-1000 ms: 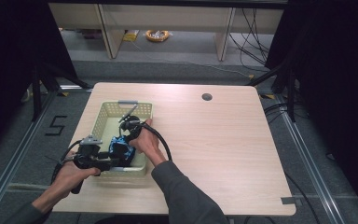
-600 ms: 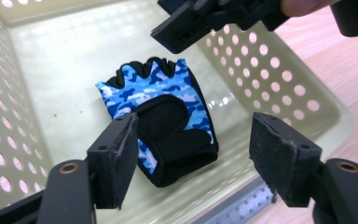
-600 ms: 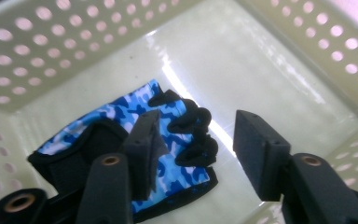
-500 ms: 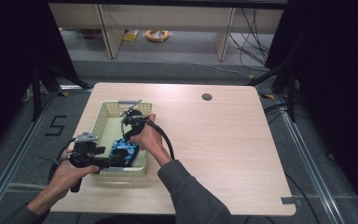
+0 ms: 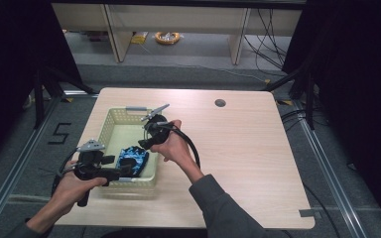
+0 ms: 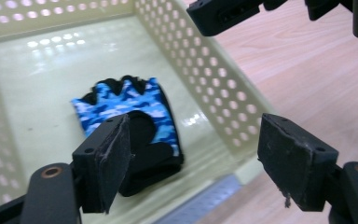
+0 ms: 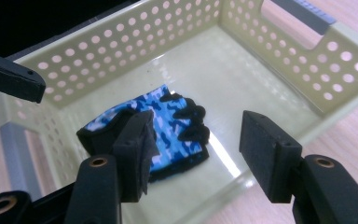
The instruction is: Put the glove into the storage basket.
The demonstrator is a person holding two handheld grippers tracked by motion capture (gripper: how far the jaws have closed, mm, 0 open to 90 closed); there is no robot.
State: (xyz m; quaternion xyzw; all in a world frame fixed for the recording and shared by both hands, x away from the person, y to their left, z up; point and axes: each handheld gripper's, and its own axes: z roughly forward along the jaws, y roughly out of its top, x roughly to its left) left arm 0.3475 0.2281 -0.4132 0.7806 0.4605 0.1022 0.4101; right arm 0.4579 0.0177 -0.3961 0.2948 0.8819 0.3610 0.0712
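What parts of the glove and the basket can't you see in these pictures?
- Glove, left gripper view: its near cuff end is hidden behind the left gripper jaw.
- Glove, right gripper view: one corner is covered by the right gripper jaw.
- Basket, high view: the near rim is partly hidden by the left gripper.
- Glove's underside: hidden, it lies flat.

The black two-jaw left gripper (image 6: 191,158), held low in the left hand (image 5: 72,184), has its fingers (image 6: 105,163) spread wide. The black right gripper (image 7: 193,149), raised in the right hand (image 5: 171,146), gapes likewise.
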